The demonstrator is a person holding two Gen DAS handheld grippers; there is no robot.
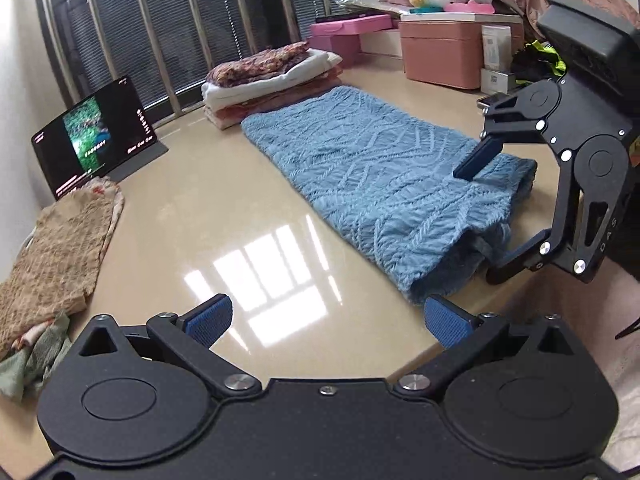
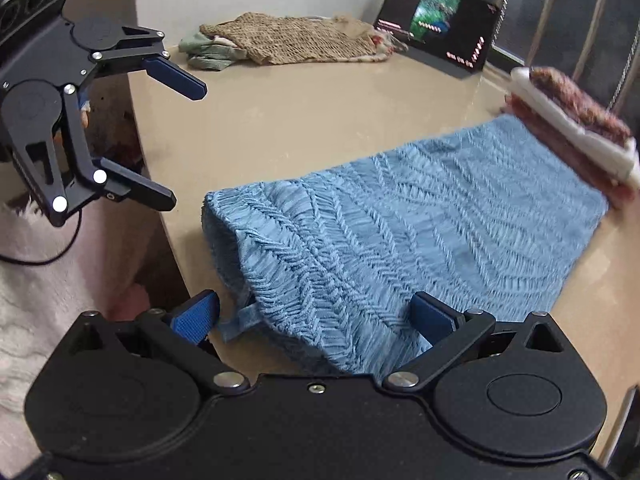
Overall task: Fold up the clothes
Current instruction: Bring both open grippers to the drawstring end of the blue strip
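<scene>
A blue cable-knit sweater [image 1: 360,160] [image 2: 420,220] lies folded into a long strip on the beige table [image 1: 200,220] [image 2: 300,120], its near end at the table's front edge. My right gripper [image 1: 476,224] [image 2: 316,320] is open, and that near end lies between its blue pads [image 2: 434,320]; a small loop of blue fabric sticks out by the left pad. My left gripper [image 1: 328,320] [image 2: 184,146] is open too, holding nothing, and hovers over the table edge to the left of the sweater.
A stack of folded clothes [image 1: 272,76] [image 2: 572,136] sits at the sweater's far end. A lit tablet [image 1: 96,132] [image 2: 436,24] stands by the barred window. A tan knit garment [image 1: 52,248] [image 2: 288,38] lies at the left. Pink boxes [image 1: 440,52] fill the back right.
</scene>
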